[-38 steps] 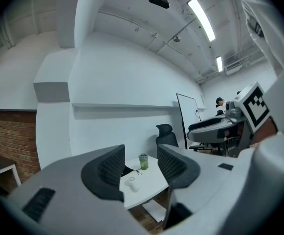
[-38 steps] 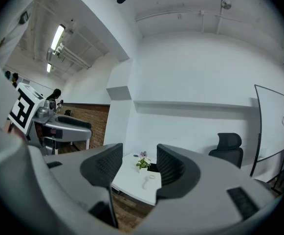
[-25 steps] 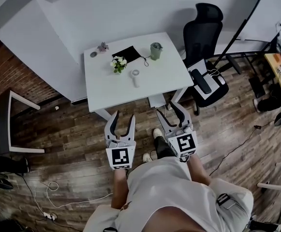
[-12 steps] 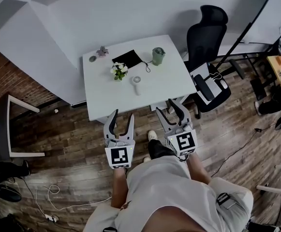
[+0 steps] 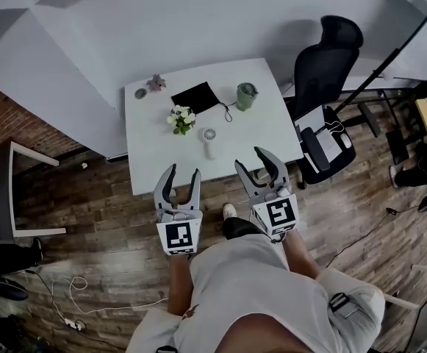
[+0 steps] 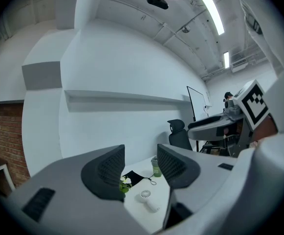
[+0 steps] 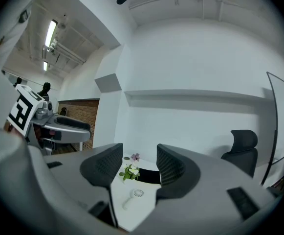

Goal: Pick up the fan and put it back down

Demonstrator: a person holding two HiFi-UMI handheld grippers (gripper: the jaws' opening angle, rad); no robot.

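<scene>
The small white handheld fan (image 5: pixel 209 140) lies flat near the middle of the white table (image 5: pixel 251 134). It also shows between the jaws in the left gripper view as the fan (image 6: pixel 146 198) and in the right gripper view as the fan (image 7: pixel 134 196), still some way ahead. My left gripper (image 5: pixel 182 175) and right gripper (image 5: pixel 253 162) are held side by side, level, at the table's near edge. Both are open and empty. The left gripper (image 6: pixel 141 168) and the right gripper (image 7: pixel 139 168) show a clear gap between their pads.
On the table stand a small pot of white flowers (image 5: pixel 180 118), a black pouch with a cord (image 5: pixel 197 96), a green cup (image 5: pixel 246 96) and a small pink figure (image 5: pixel 156 83). A black office chair (image 5: pixel 325 79) stands right of the table. Cables lie on the wooden floor (image 5: pixel 66 304).
The person has walked toward the table. Both grippers have come forward together, from over the floor to the table's near edge. Their jaws look unchanged.
</scene>
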